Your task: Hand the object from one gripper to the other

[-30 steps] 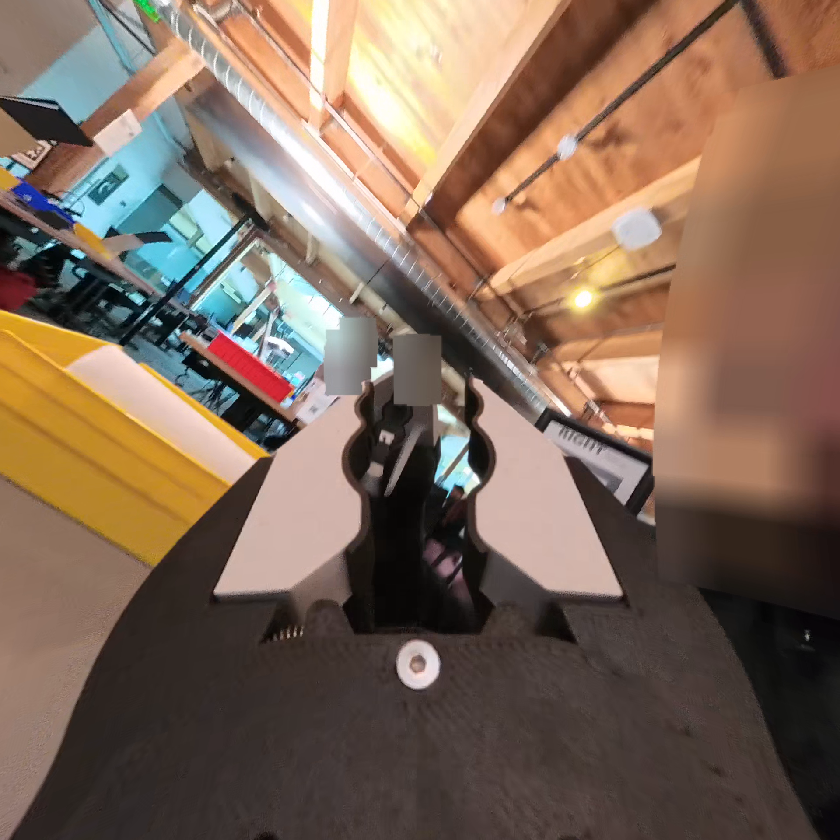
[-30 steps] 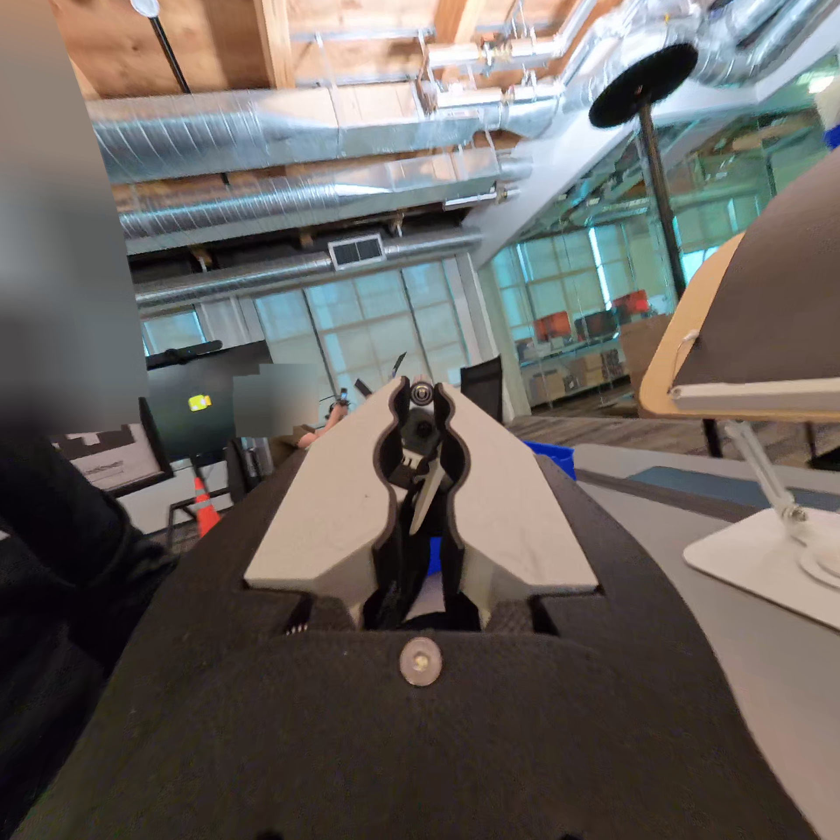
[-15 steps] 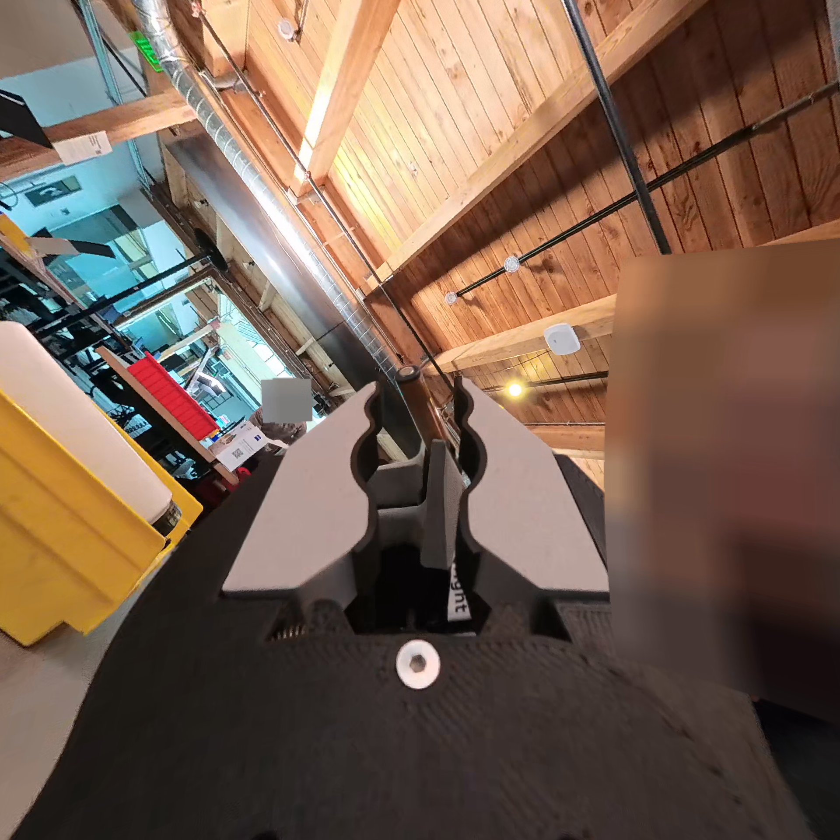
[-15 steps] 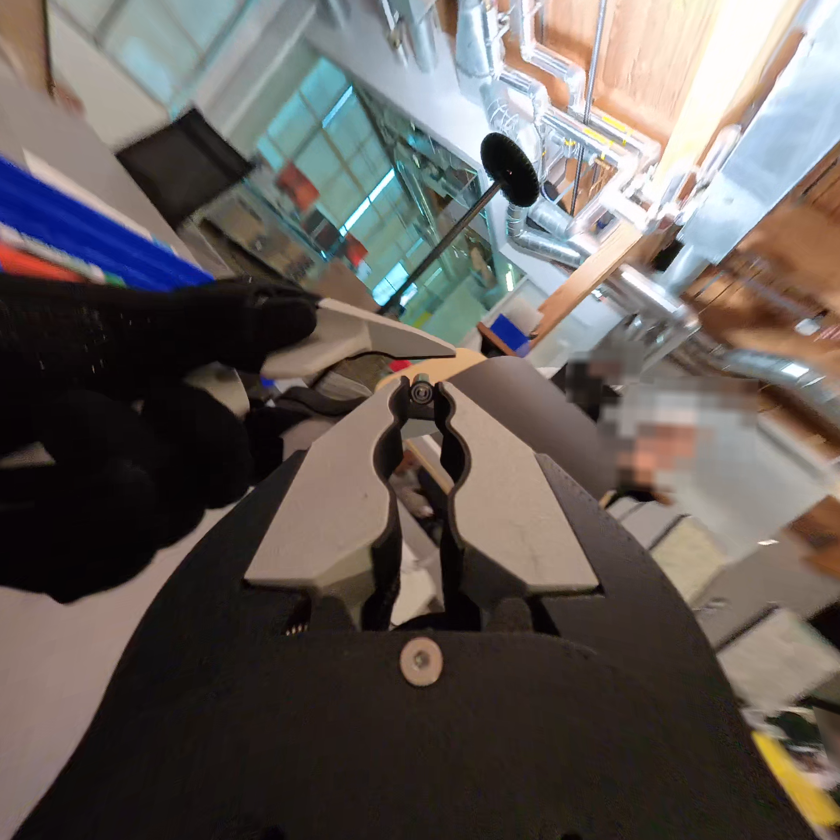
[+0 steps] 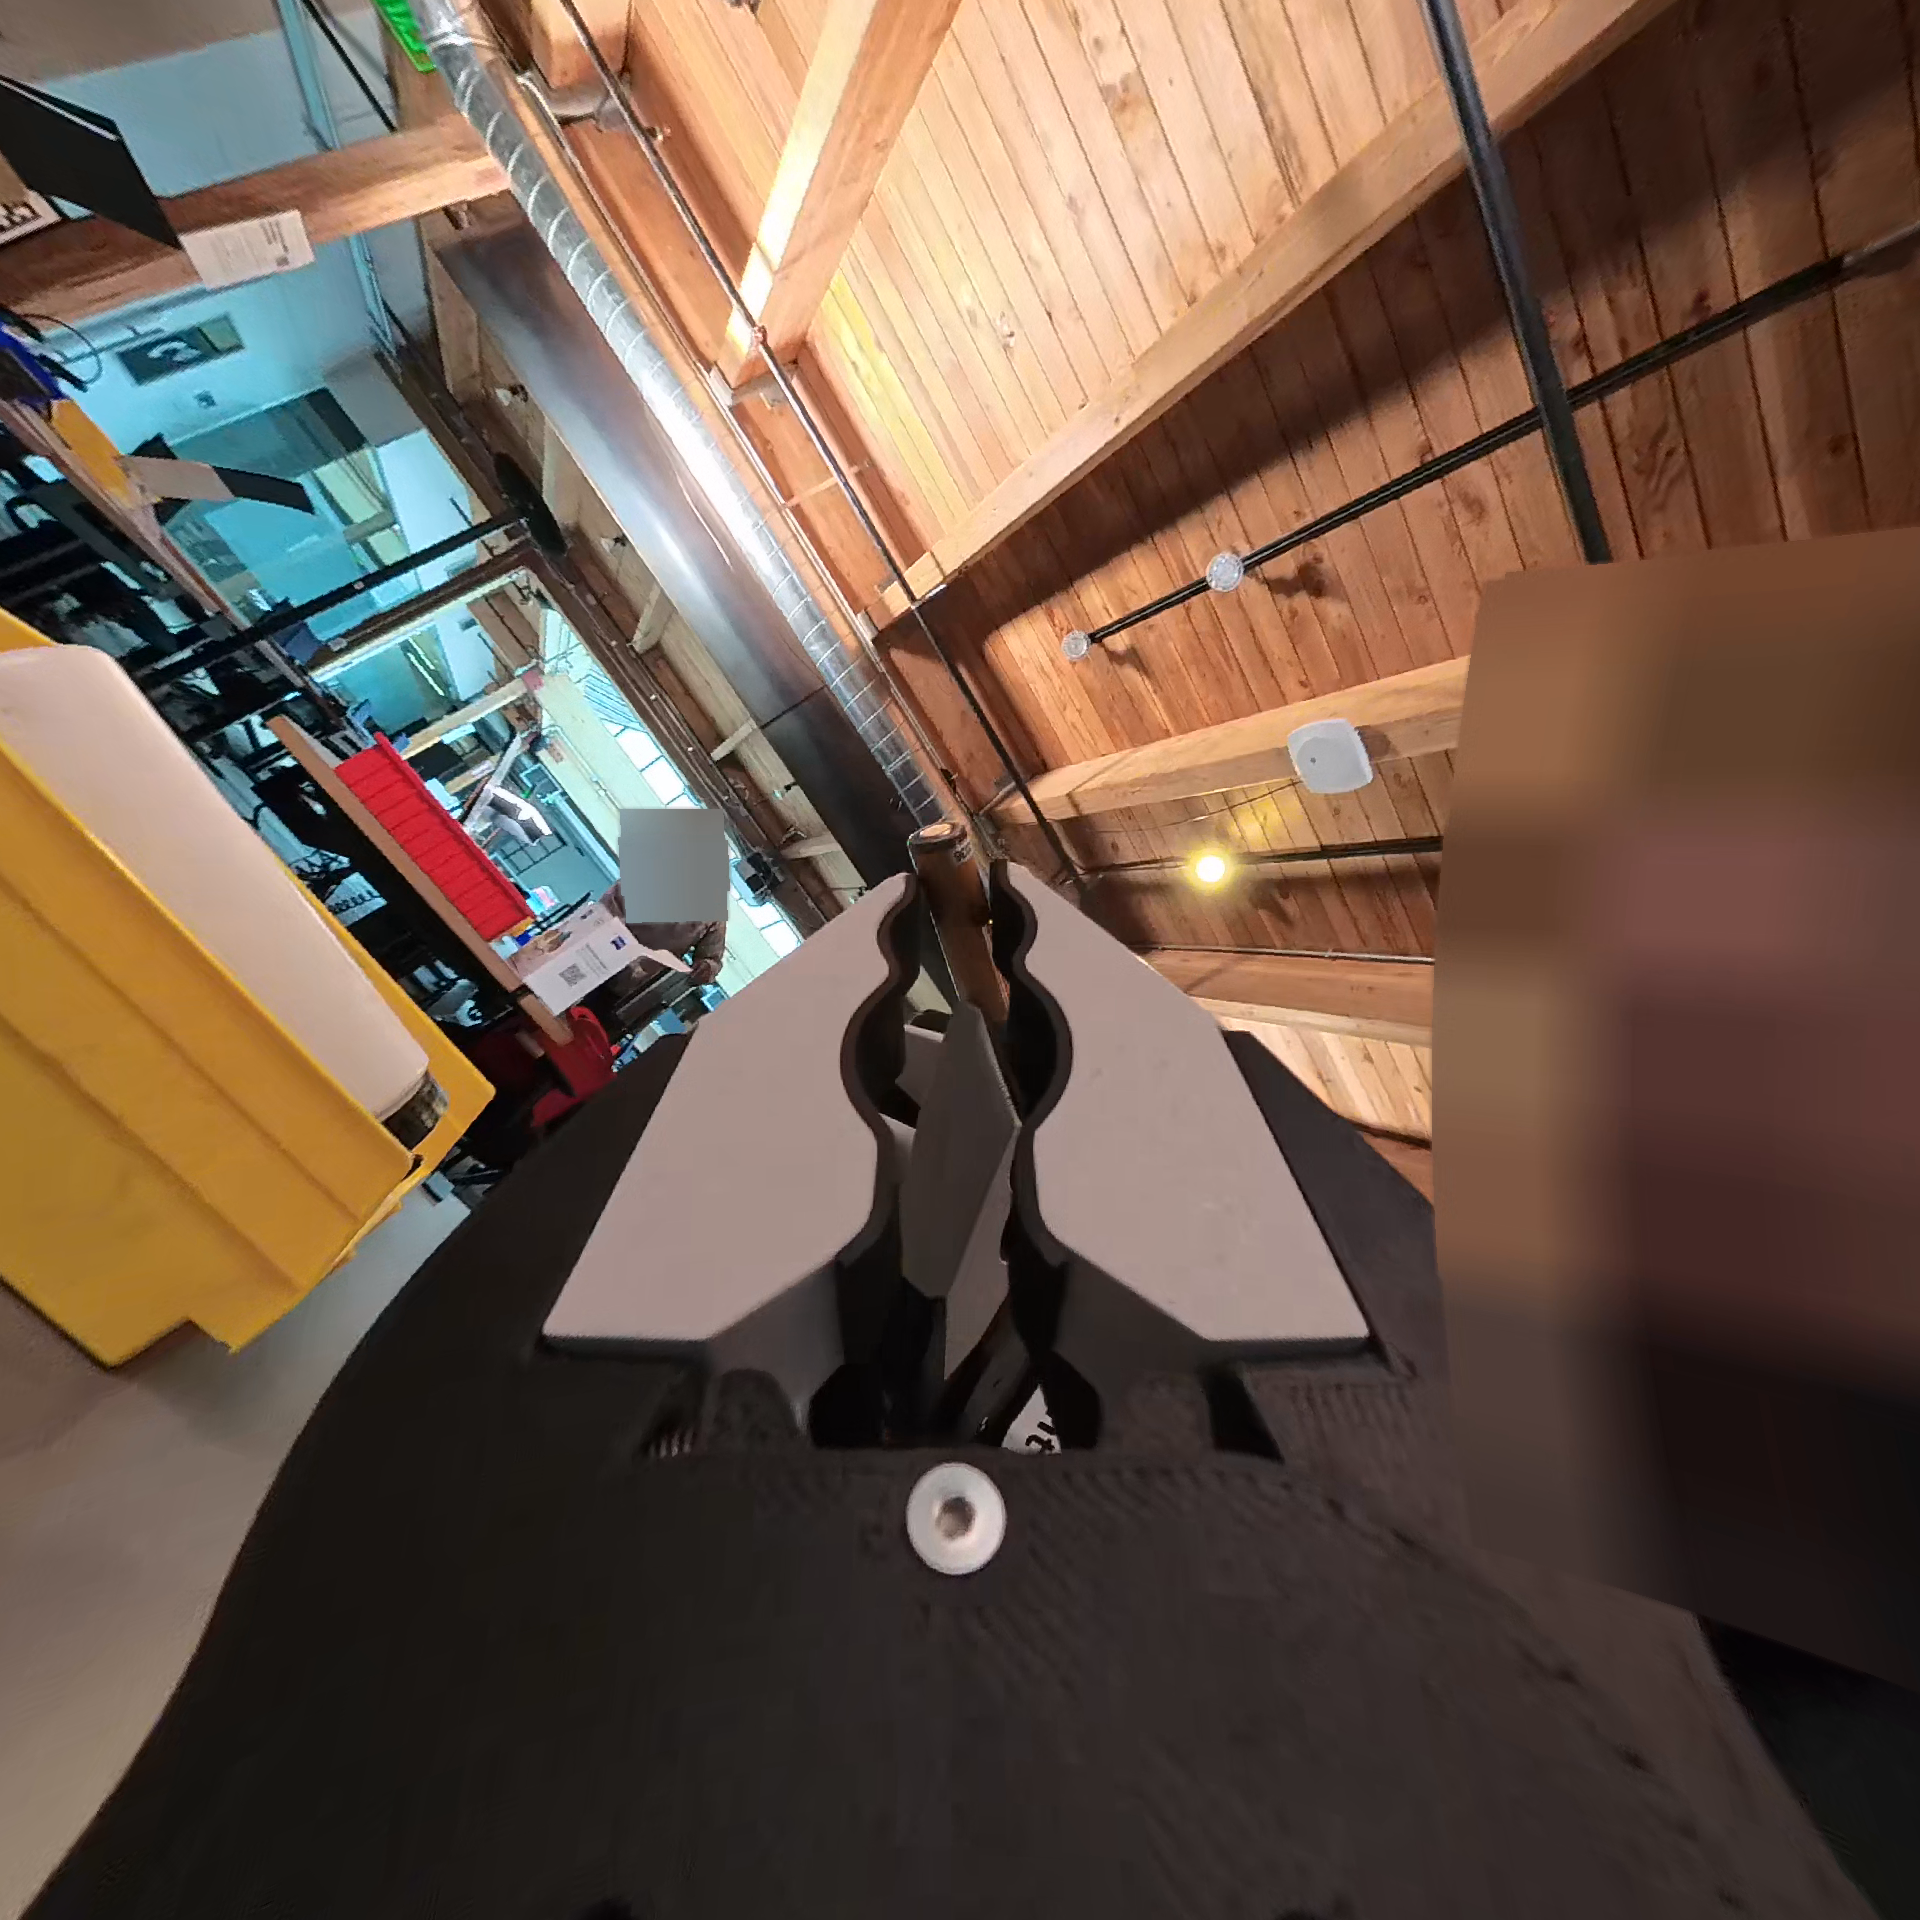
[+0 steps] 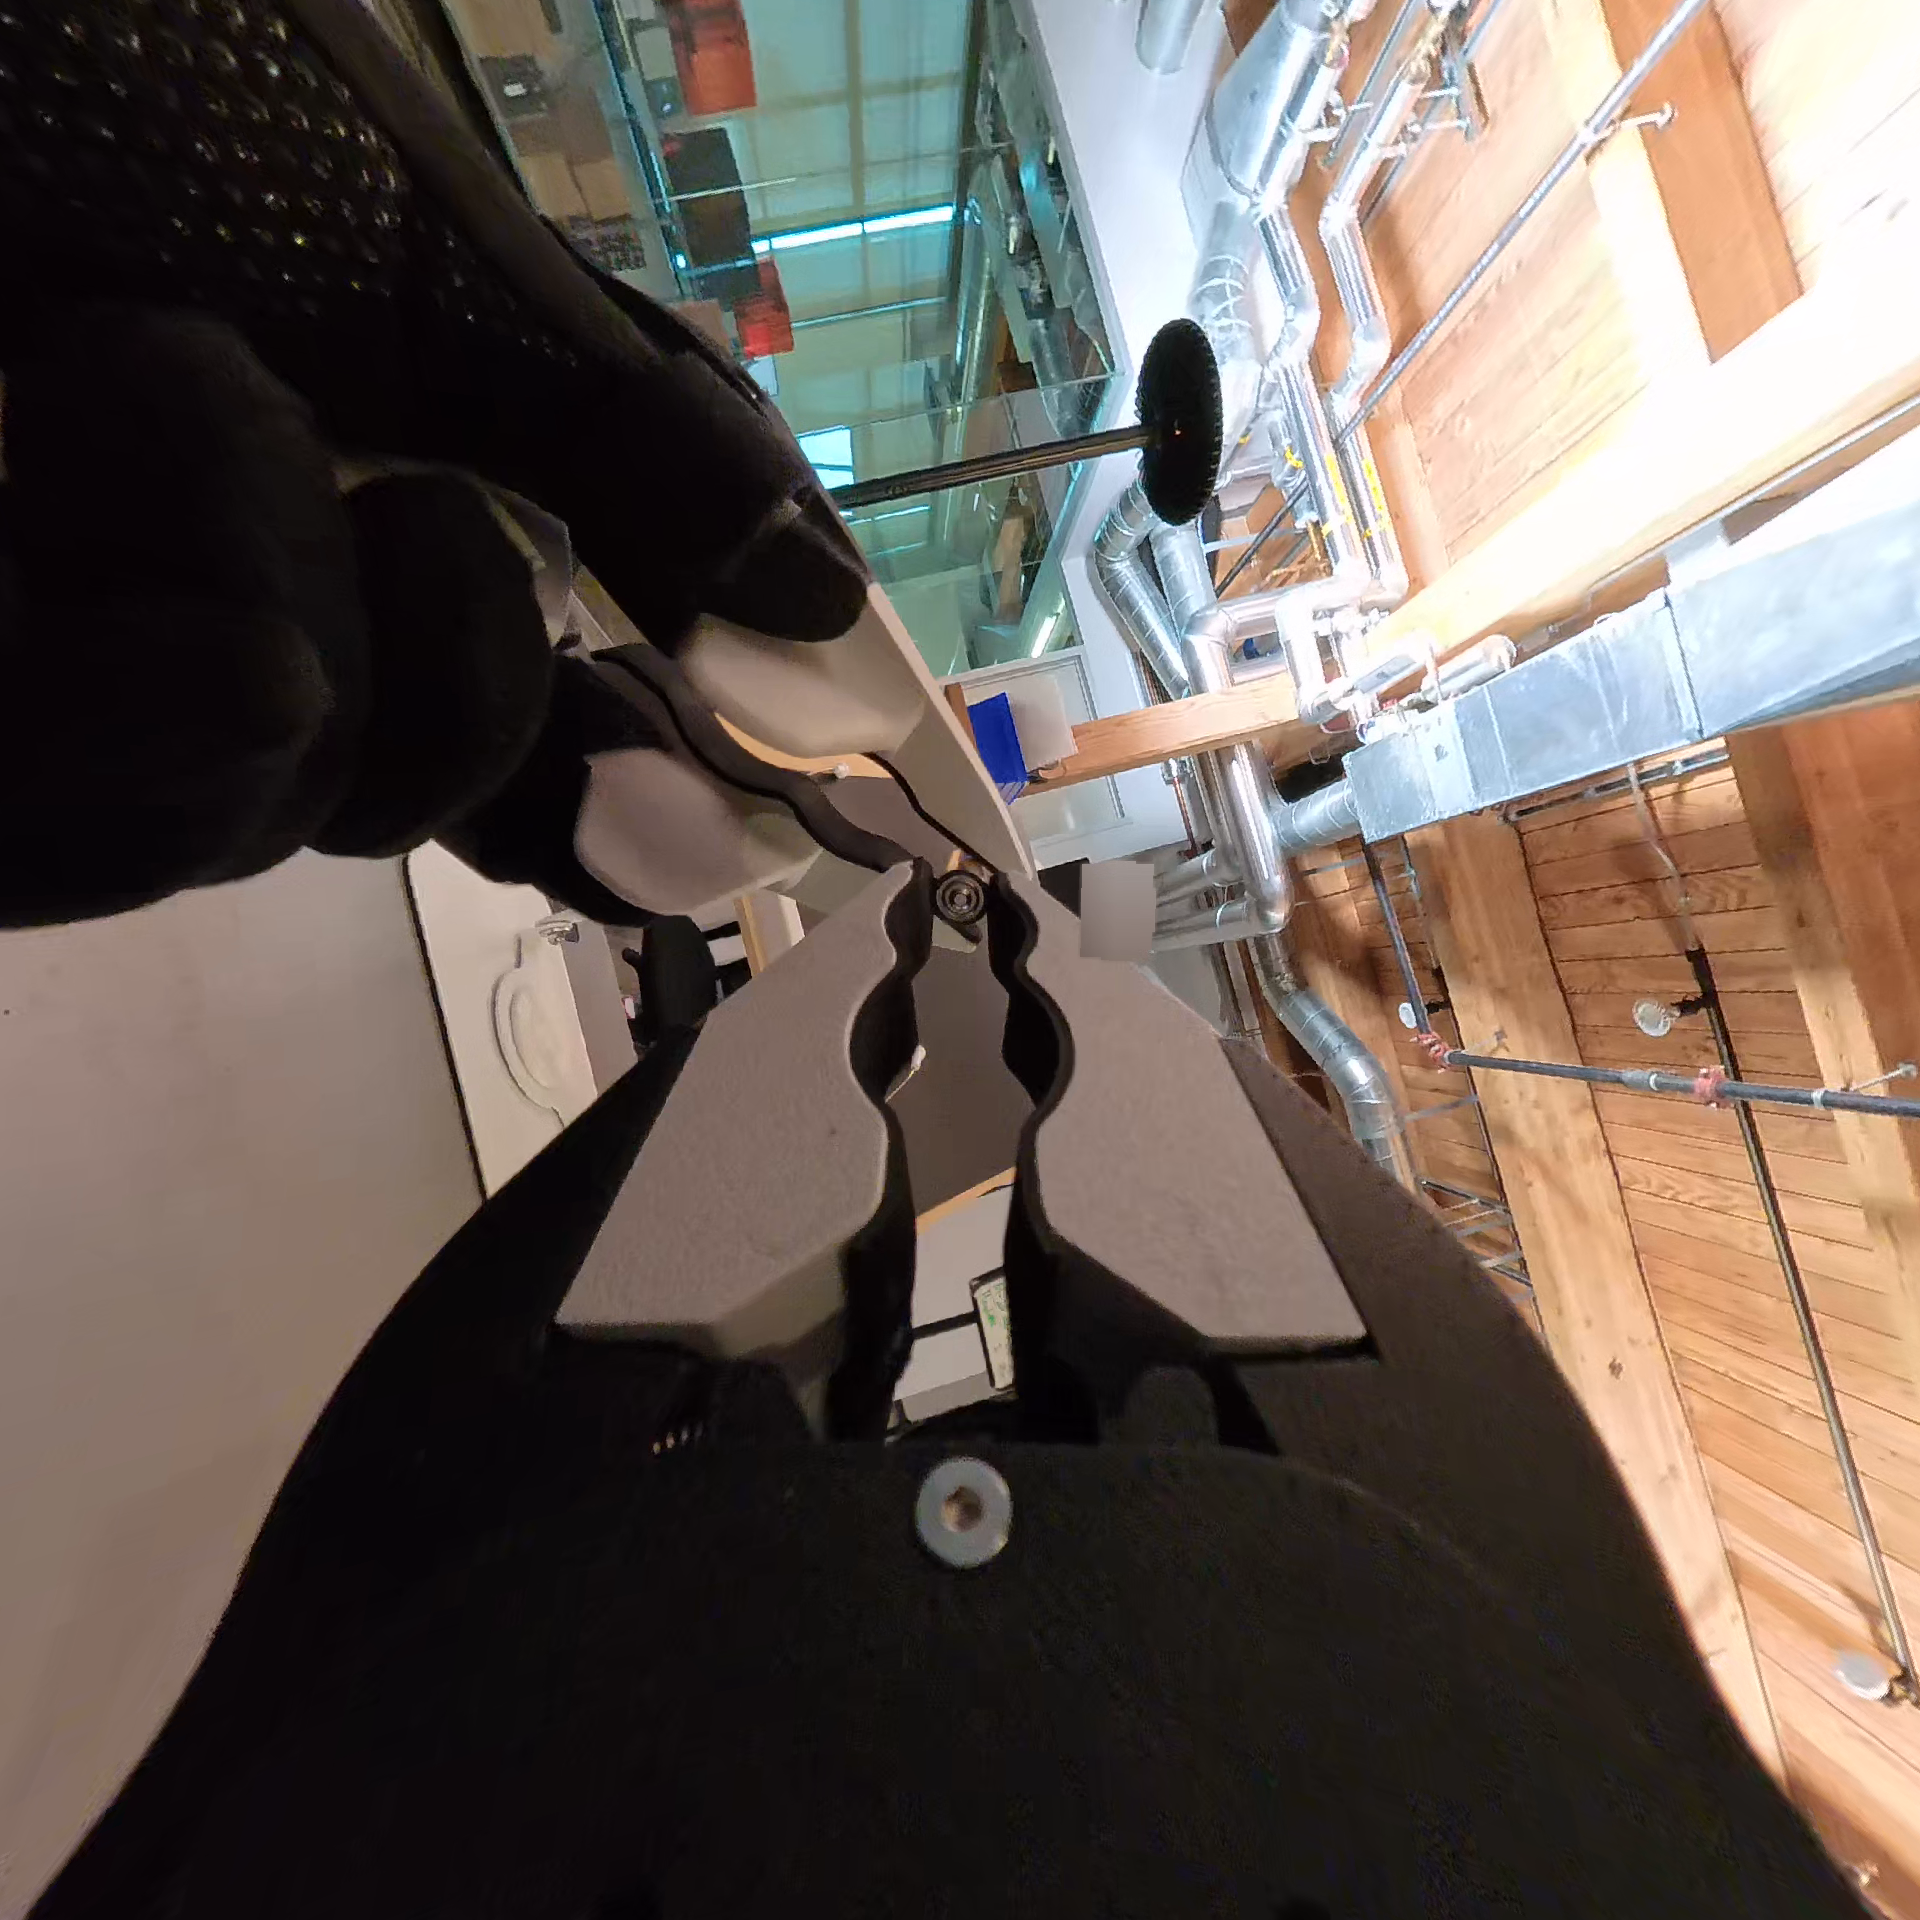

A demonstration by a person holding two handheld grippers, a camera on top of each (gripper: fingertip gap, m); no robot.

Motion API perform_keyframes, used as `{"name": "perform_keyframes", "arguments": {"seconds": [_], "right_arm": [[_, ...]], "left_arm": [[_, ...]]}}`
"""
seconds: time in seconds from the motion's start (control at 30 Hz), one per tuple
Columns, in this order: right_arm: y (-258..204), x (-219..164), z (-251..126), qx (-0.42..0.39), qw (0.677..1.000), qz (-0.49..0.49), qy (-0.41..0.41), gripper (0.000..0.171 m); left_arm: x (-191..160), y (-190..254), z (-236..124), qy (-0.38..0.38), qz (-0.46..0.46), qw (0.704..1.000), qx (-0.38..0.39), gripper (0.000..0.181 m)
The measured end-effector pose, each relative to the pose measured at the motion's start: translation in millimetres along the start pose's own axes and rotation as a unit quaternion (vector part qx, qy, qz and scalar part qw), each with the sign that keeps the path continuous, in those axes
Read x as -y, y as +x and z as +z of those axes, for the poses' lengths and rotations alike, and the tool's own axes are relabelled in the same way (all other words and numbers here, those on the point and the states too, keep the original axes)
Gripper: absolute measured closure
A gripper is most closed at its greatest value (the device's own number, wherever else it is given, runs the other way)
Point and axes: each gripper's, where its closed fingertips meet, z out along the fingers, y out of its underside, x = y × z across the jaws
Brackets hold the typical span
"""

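Observation:
A small dark cylinder with a silvery end (image 5: 940,840) sticks out past the tips of my left gripper (image 5: 952,899), whose jaws are shut on it. In the right wrist view I see its round end (image 6: 954,897) face-on, clamped between the tips of my right gripper (image 6: 956,906). The left gripper's grey fingers (image 6: 831,707), held by a black-gloved hand (image 6: 312,520), meet the right one's tips at the cylinder. A grey finger (image 5: 956,1143) of the right gripper shows through the left gripper's gap. Both grippers point up towards the wooden ceiling.
A yellow bin (image 5: 156,1143) holding a white roll (image 5: 208,883) stands at the left on the grey table (image 5: 94,1507). A white stand base (image 6: 525,1029) sits on the table in the right wrist view. Ducts and beams run overhead. The grippers are tip to tip, or close to it.
Both grippers have tilted up and come together tip to tip. The left gripper's jaws have narrowed and shut around the cylinder, which the right gripper has held throughout.

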Motion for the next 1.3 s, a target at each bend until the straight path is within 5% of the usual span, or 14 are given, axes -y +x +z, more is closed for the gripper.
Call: {"name": "perform_keyframes", "arguments": {"seconds": [0.17,0.23,0.37,0.53,0.77,1.07,1.3], "right_arm": [[-3.9,-6.2,-0.6,0.008,1.000,0.015,-0.008,0.162],[-4.7,-3.5,-2.5,0.020,0.999,0.047,0.004,0.133],[-9.8,3.3,-10.6,0.107,0.984,0.131,0.053,0.104],[-0.9,7.7,-22.8,0.218,0.946,0.218,0.101,0.114],[-2.6,5.6,-18.6,0.288,0.931,0.197,0.103,0.106],[-20.2,5.8,-15.0,0.325,0.926,0.165,0.099,0.127],[-25.3,5.0,-16.6,0.338,0.923,0.157,0.096,0.127]], "left_arm": [[1.5,-2.4,-1.2,-0.004,0.033,0.999,0.025,0.173],[1.4,-0.8,-1.4,-0.021,0.047,0.998,0.026,0.173],[-5.1,-0.3,-2.3,-0.104,0.064,0.992,0.031,0.173],[-2.7,-4.3,-8.0,-0.171,0.122,0.975,0.067,0.173],[-10.9,-4.6,-14.0,-0.207,0.115,0.970,0.063,0.173],[-27.7,-7.6,-15.5,-0.238,0.110,0.963,0.060,0.174],[-31.9,-8.7,-16.2,-0.247,0.108,0.961,0.058,0.174]]}}
